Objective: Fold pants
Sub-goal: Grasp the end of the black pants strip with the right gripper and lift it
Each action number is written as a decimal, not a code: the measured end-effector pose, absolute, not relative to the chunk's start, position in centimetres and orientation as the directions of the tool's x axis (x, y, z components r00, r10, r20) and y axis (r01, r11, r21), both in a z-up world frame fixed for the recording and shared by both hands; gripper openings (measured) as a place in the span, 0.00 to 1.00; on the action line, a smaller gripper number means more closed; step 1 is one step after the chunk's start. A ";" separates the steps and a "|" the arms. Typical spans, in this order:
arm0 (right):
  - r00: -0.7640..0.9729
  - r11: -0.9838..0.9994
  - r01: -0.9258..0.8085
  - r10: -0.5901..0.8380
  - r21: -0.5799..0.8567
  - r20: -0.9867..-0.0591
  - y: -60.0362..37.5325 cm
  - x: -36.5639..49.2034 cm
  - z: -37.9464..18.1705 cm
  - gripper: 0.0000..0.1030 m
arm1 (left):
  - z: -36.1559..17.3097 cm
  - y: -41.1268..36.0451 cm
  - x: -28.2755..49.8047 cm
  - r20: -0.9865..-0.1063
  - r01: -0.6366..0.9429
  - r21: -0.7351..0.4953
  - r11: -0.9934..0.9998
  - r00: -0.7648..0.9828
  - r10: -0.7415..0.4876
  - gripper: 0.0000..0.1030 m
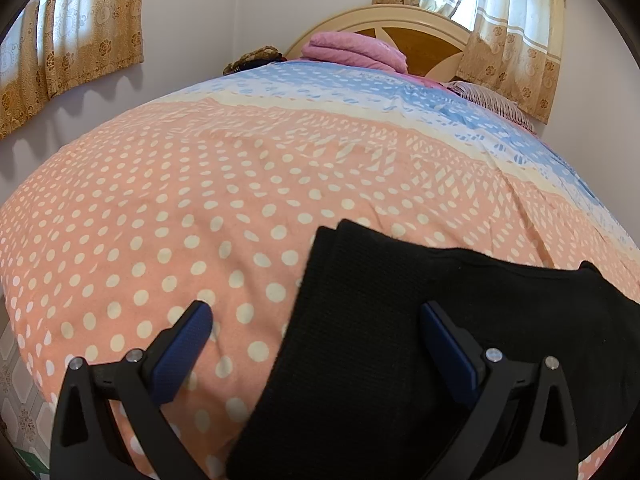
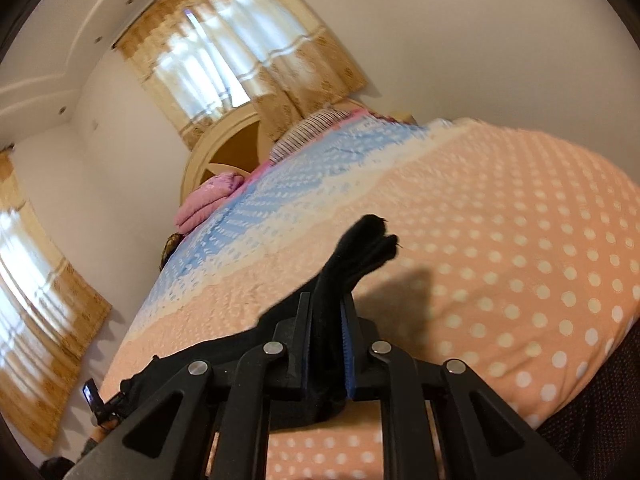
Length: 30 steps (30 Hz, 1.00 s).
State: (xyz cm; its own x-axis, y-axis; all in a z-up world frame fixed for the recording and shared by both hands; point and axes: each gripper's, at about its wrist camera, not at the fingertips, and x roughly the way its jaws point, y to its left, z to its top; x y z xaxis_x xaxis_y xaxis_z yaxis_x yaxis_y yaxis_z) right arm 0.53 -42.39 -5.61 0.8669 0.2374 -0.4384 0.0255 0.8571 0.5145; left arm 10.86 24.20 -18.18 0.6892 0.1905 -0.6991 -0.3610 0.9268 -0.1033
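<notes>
- Bedroom, white walls, gold floral curtains (image 1: 92, 28) over the windows; cream and brown headboard (image 1: 420, 36) at the far end of the bed.
- Bed cover (image 1: 168, 208): peach with white dots on the near part, blue and white bands nearer the headboard. Folded pink blanket (image 1: 352, 50) sits right against the headboard, striped pillow (image 2: 308, 132) beside it.
- Black pants (image 1: 400, 320) lie on the dotted part of the cover, at the end far from the headboard, already in flat layers with one stacked edge showing on the headboard side.
- Progress, my read: partly folded, at least one fold made; another fold looks to be in hand, final tidy bundle not yet there.
- Right gripper (image 2: 328, 312): pinched tight on a bunch of the black cloth, an end of it sticking out past the fingertips toward the headboard and off the cover, shadow beneath. Gripper tilted, pointing a bit downward.
- Left gripper (image 1: 316, 332): jaws spread wide, nothing between the pads; one finger over the pants, the other over bare cover. Angled steeply down at the near pants edge; whether it touches the cloth I can't tell.
</notes>
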 end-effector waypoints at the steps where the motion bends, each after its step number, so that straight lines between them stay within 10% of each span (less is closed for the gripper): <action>1: 0.869 0.864 0.008 0.243 0.503 -0.431 -41.6 0.5 -5.0 0.12 | -18.2 24.2 10.8 -0.698 -0.361 -0.104 0.927 0.690 0.190 1.00; 30: 0.746 0.852 -0.302 0.490 0.427 -0.450 -24.9 4.4 -3.7 0.12 | -17.9 23.9 10.4 -0.683 -0.354 -0.115 0.928 0.707 0.185 1.00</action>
State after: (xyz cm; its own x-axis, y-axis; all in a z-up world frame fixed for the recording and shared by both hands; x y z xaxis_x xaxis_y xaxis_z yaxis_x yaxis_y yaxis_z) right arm 4.37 -24.87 -3.70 0.7465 0.4901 -0.4501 -0.3020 0.8523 0.4271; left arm 10.45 23.90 -17.87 0.7070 0.1851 -0.6826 -0.3544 0.9280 -0.1154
